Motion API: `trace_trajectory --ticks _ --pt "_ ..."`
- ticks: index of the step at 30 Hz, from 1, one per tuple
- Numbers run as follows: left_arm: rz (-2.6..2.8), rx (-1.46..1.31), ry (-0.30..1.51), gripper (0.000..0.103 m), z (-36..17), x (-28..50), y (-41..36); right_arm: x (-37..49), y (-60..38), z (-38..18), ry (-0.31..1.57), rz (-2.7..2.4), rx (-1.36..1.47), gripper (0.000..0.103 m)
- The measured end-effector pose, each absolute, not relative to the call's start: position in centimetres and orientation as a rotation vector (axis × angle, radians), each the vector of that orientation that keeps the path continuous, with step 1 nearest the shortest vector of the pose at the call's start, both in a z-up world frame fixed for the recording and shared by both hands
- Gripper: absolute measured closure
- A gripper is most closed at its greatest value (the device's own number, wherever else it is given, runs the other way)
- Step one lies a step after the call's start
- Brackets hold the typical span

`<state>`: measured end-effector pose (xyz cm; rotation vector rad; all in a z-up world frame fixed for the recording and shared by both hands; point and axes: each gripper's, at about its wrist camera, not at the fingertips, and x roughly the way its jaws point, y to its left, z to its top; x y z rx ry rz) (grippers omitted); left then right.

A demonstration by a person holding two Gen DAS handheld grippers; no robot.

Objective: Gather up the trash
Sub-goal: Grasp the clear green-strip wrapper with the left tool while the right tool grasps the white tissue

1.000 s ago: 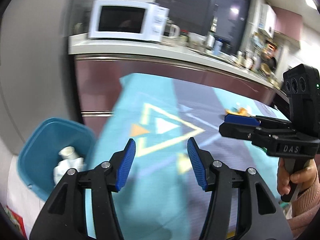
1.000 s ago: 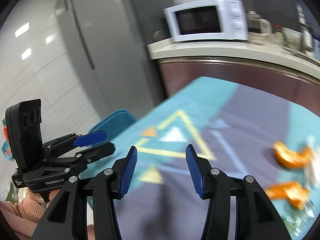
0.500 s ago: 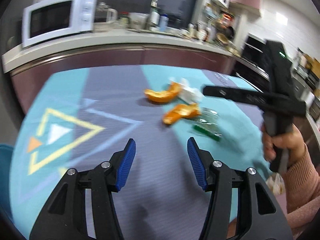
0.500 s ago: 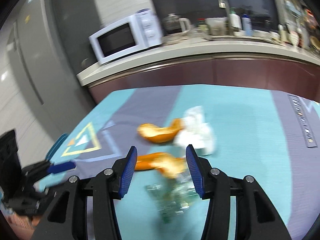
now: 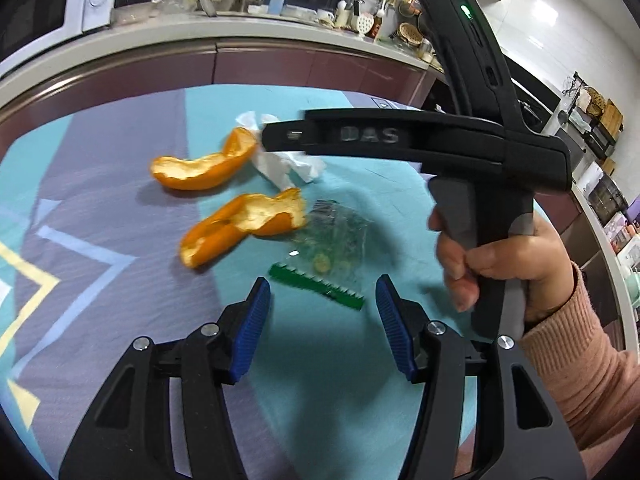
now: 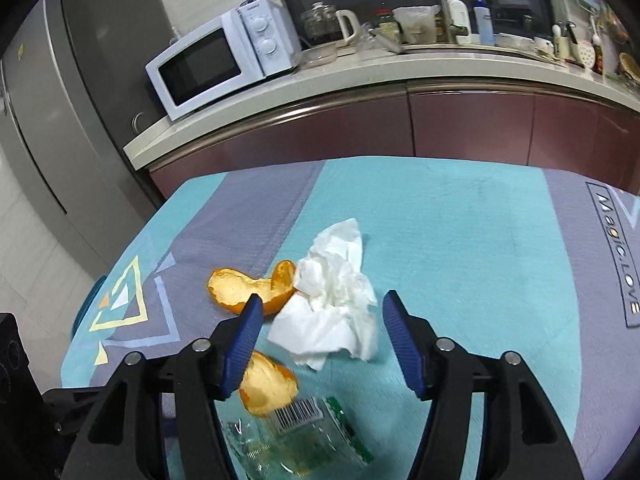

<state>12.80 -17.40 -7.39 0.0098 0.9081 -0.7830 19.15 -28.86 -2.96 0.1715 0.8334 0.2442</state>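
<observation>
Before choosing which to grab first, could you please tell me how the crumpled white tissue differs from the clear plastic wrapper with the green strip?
The crumpled white tissue is opaque and bunched up high; the clear plastic wrapper is see-through and lies flatter. The wrapper carries a barcode and a green strip; the tissue is plain. Both lie loose on the tablecloth beside orange peel.

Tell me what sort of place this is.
A home kitchen, most likely. A white microwave and a glass kettle stand on a long counter over dark red cabinets, with a tall grey fridge beside it.
</observation>
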Motion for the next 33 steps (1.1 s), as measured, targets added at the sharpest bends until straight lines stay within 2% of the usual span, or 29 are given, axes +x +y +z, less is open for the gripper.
trace_trajectory --ticks 4,7,11,12,14,17,22,33 --pt "-0.769 0.034 0.944 0.052 -8.2 13.8 -19.5 19.8 -28.3 -3.4 0.854 0.246 0.155 0.04" --pt "-0.76 0.031 0.961 0.059 -8.7 14.2 -20.2 20.2 -28.1 -4.1 0.879 0.251 0.145 0.043" --pt "-0.754 -0.006 0.965 0.067 -8.8 14.6 -19.9 20.3 -28.6 -4.5 0.892 0.253 0.16 0.063" --pt "-0.752 -0.021 0.968 0.073 -8.9 14.8 -19.7 20.3 -28.8 -4.6 0.892 0.251 0.165 0.066" --pt "-0.757 -0.046 0.973 0.079 -9.0 15.1 -19.5 20.3 -29.1 -4.6 0.889 0.247 0.177 0.077" --pt "-0.759 -0.049 0.967 0.084 -8.9 15.1 -19.8 20.1 -29.6 -4.6 0.888 0.241 0.185 0.086" --pt "-0.765 -0.034 0.939 0.097 -8.7 14.1 -19.3 19.3 -30.4 -4.4 0.87 0.231 0.204 0.089" --pt "-0.763 -0.007 0.913 0.097 -8.2 12.6 -19.2 16.8 -32.4 -3.6 0.816 0.214 0.268 0.089"
